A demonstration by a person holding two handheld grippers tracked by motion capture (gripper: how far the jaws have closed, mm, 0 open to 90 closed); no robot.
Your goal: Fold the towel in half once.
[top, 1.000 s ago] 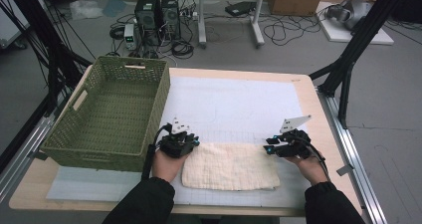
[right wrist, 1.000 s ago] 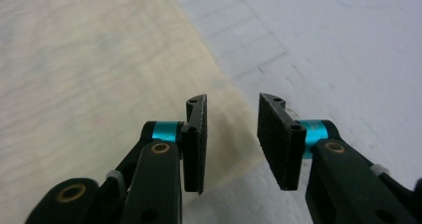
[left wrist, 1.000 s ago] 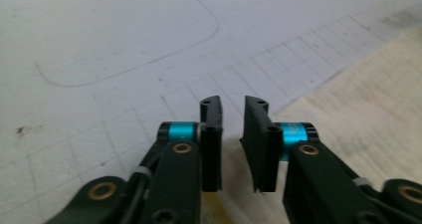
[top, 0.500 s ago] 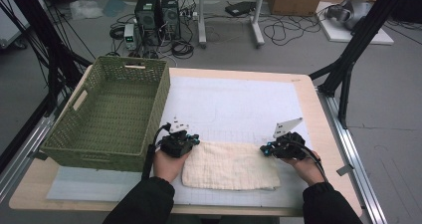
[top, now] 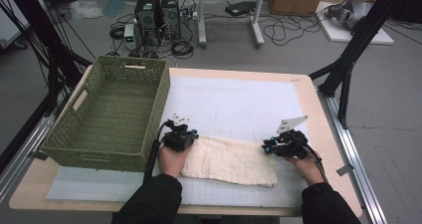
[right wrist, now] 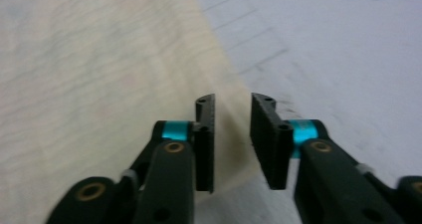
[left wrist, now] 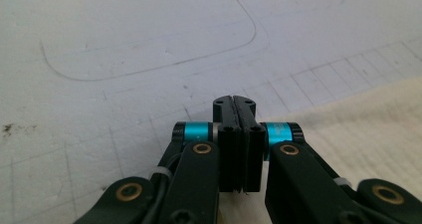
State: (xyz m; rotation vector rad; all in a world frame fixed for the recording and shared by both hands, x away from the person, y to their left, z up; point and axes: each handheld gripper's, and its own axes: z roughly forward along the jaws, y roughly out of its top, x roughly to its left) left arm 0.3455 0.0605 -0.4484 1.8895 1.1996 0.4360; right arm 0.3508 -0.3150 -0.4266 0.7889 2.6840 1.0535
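Towel [top: 231, 160]: cream cloth, folded into a long band, flat on the near half of the surface [top: 298, 92], atop a pale gridded mat [top: 239, 104].
Long axis: across the surface, side to side, running from one hand to the other.
Left claw [top: 186, 134]: at the towel's left far corner; jaws together in the left gripper view, tips [left wrist: 234, 104] meeting just off the cloth edge, over the mat; no cloth seen between the pads, so no grip to report.
Right claw [top: 268, 147]: at the towel's right far corner; jaws [right wrist: 233, 134] apart with a clear gap, just been opening; towel edge running under and through the gap in the right gripper view, pads not pressing on it.
Key relation: towel lying between the two claws, toward the person from each tip; left corner just to the right of the left claw, right edge straddled by the right claw.
Nearer hand: neither clearly; one at each end, both near touching the cloth.
Likely step: taking hold of the two far corners to fold or lift the band; judged from claw placement alone.
Need for next move: left claw to open and shift onto the cloth; right claw to close on the edge.
Basket [top: 112, 112]: green woven, empty, left of the towel, just beside the left hand.
Farther off: floor with computer towers [top: 157, 10] and cables.
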